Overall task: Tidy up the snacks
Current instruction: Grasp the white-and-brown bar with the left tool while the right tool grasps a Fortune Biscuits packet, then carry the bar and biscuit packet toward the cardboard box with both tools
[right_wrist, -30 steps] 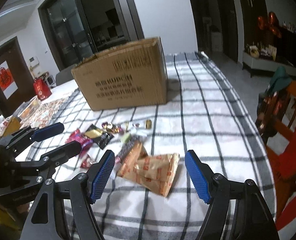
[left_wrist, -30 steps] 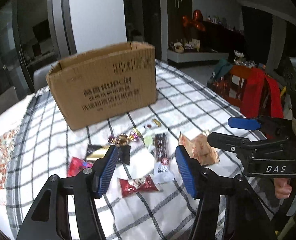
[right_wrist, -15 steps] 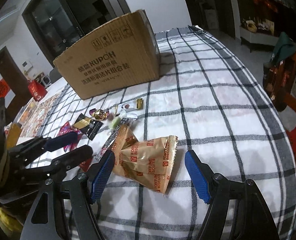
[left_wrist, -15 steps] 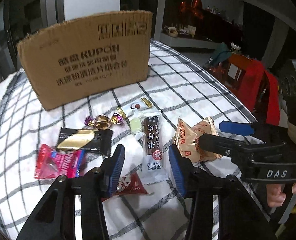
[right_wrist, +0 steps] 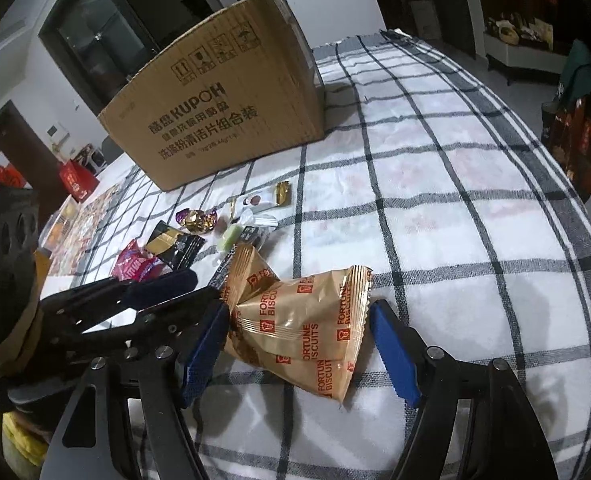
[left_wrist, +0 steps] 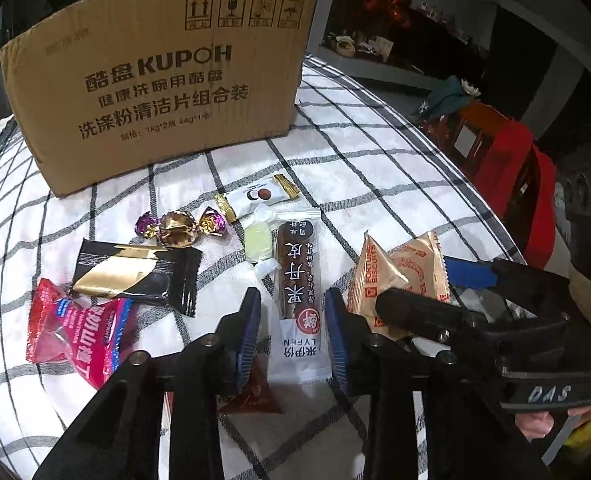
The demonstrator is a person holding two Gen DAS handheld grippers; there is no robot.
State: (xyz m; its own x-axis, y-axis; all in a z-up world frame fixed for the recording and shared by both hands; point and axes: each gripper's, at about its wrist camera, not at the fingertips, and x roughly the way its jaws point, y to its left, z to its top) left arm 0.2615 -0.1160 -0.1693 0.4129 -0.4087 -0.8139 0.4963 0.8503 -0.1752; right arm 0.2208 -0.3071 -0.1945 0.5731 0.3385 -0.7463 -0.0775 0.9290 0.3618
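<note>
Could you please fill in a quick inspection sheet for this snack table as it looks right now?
Surface: checked tablecloth.
Job's things: brown snack bar, fortune biscuit packs, black-gold packet, red packet, small candies, all loose before the cardboard box.
Clutter: nothing seen.
Grippers: left hand-held gripper open astride the bar; right hand-held gripper open astride the biscuit packs.
Cables: nothing seen.
Surroundings: red chair.

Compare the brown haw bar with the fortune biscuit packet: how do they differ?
The haw bar is long, narrow and flat; the fortune biscuit packet is wide and puffy. The bar is dark brown with white ends; the packet is tan with red print. Both lie on the checked cloth, each between an open gripper's fingers.
</note>
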